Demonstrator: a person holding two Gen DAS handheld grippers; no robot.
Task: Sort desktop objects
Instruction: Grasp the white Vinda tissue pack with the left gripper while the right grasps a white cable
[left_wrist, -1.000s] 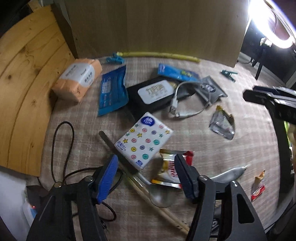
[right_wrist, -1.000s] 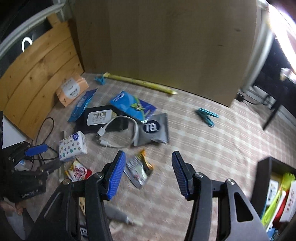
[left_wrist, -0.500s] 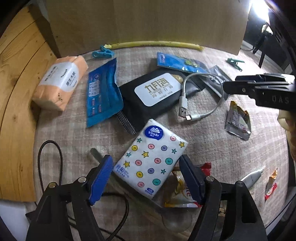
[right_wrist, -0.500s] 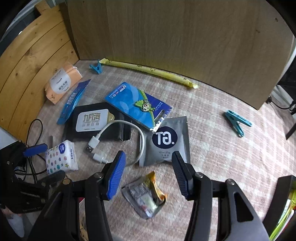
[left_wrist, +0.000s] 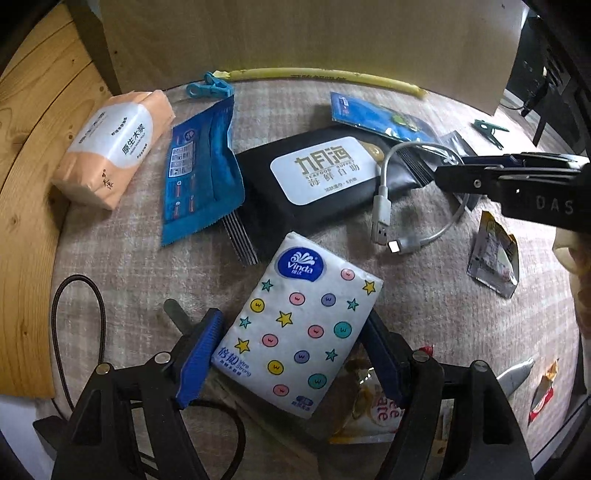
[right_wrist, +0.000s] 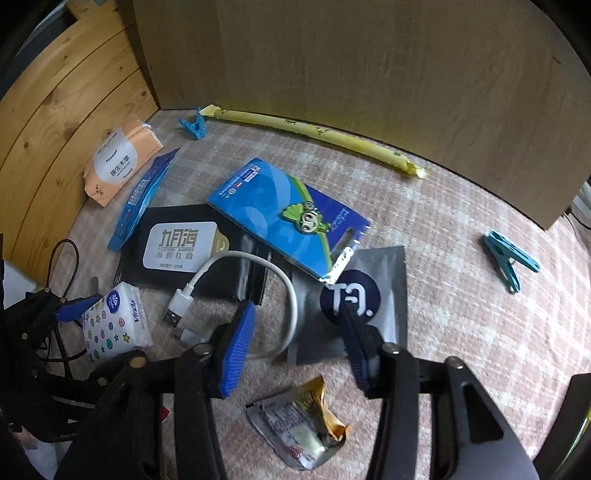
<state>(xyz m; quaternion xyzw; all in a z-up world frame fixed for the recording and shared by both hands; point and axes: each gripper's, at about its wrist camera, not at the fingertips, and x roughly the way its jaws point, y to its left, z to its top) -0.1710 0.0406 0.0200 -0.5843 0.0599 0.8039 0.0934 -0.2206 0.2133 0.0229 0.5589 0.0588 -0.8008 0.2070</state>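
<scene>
Tissue pack: white soft packet with coloured dots and stars (left_wrist: 301, 328), flat on the checked cloth (left_wrist: 436, 302), between the left gripper (left_wrist: 291, 356) pads.
Left jaws: wide, just opened further; contact unclear.
Right gripper (right_wrist: 295, 347): jaws half apart, just closing, around the white USB cable (right_wrist: 291, 310) loop and grey foil sachet (right_wrist: 369, 291).

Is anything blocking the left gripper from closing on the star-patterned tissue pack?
Nothing visible. The left gripper is open with the tissue pack already between its fingers; only a snack wrapper lies beside the right finger.
</scene>
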